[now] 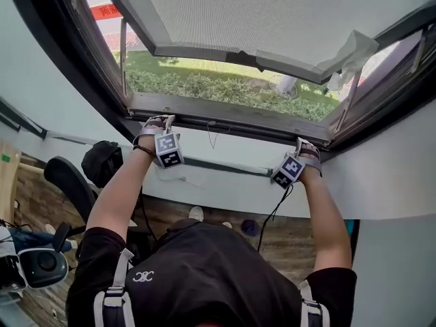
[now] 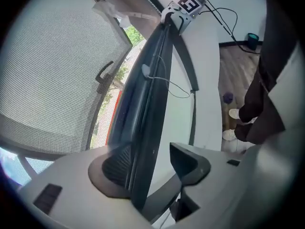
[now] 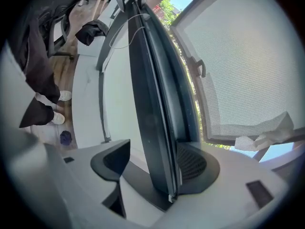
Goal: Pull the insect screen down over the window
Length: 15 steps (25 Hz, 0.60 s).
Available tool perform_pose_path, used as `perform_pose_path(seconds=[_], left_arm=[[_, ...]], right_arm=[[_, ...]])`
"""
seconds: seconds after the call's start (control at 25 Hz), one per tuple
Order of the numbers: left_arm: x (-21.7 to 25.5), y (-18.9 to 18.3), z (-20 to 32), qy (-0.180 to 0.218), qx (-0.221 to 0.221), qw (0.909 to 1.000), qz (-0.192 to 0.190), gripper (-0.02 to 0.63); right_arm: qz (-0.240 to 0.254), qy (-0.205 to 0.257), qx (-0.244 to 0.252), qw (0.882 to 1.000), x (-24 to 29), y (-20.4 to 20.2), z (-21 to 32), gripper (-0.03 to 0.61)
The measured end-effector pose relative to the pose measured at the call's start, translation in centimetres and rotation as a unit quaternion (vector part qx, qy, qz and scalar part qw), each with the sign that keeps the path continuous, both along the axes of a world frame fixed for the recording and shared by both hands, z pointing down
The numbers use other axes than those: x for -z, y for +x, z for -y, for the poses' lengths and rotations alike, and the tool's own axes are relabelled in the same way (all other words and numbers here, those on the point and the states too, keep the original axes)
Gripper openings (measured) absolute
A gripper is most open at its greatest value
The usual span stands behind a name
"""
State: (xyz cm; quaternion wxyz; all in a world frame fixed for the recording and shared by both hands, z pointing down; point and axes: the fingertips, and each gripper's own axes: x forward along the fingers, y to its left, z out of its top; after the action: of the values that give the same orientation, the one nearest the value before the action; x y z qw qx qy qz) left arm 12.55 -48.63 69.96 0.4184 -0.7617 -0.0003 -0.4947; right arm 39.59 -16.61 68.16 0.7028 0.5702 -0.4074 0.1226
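Note:
A dark bar (image 1: 231,118) runs along the window's lower edge, with grey mesh (image 1: 272,12) on the tilted panel beyond it. My left gripper (image 1: 155,122) sits on the bar's left part and my right gripper (image 1: 306,147) on its right part. In the left gripper view the left gripper (image 2: 147,161) straddles the bar (image 2: 147,104): one pad lies against it, the other stands apart. The right gripper (image 3: 155,163) straddles the bar (image 3: 152,94) the same way, with a gap on the room side. Both are open.
White wall (image 1: 381,176) lies below the sill. A black office chair (image 1: 68,182) and a black bag (image 1: 102,161) stand at lower left. A cable (image 1: 276,210) hangs from the right gripper. A white crumpled sheet (image 1: 351,56) clings to the panel's right corner.

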Motion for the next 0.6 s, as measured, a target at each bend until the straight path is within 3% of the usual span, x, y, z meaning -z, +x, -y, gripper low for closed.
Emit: perform_pose_path(seconds=[0.24, 0.36, 0.4, 0.44, 0.48, 0.52, 0.56, 0.6], left_arm=[[0.1, -0.3, -0.4, -0.014, 0.011, 0.9998, 0.011, 0.292], [1.5, -0.1, -1.2, -0.077, 0.067, 0.9939, -0.041, 0.299], [2.4, 0.2, -1.6, -0.113, 0.092, 0.9865, -0.075, 0.292], [3.4, 0.5, -2.0, -0.157, 0.119, 0.9735, -0.116, 0.266], [4.6, 0.9, -2.5, -0.206, 0.146, 0.9538, -0.163, 0.223], [5.9, 1.2, -3.0, -0.252, 0.170, 0.9295, -0.209, 0.173], [7.1, 1.2, -3.4, -0.283, 0.189, 0.9069, -0.249, 0.137], [8.3, 1.1, -3.7, -0.297, 0.199, 0.8907, -0.281, 0.103]], right_arm=[[0.009, 0.035, 0.003, 0.999, 0.1, 0.0, 0.2, 0.310], [0.028, 0.083, 0.002, 0.996, 0.5, -0.5, 0.5, 0.310], [0.037, 0.111, 0.003, 0.993, 0.8, -0.8, 0.6, 0.301], [0.052, 0.148, 0.003, 0.988, 1.4, -1.2, 0.9, 0.276], [0.074, 0.197, -0.005, 0.978, 2.3, -1.8, 1.2, 0.235], [0.102, 0.256, -0.021, 0.961, 3.6, -2.5, 1.5, 0.184], [0.136, 0.320, -0.045, 0.936, 5.0, -3.1, 1.8, 0.140], [0.171, 0.382, -0.069, 0.906, 6.3, -3.7, 2.1, 0.103]])
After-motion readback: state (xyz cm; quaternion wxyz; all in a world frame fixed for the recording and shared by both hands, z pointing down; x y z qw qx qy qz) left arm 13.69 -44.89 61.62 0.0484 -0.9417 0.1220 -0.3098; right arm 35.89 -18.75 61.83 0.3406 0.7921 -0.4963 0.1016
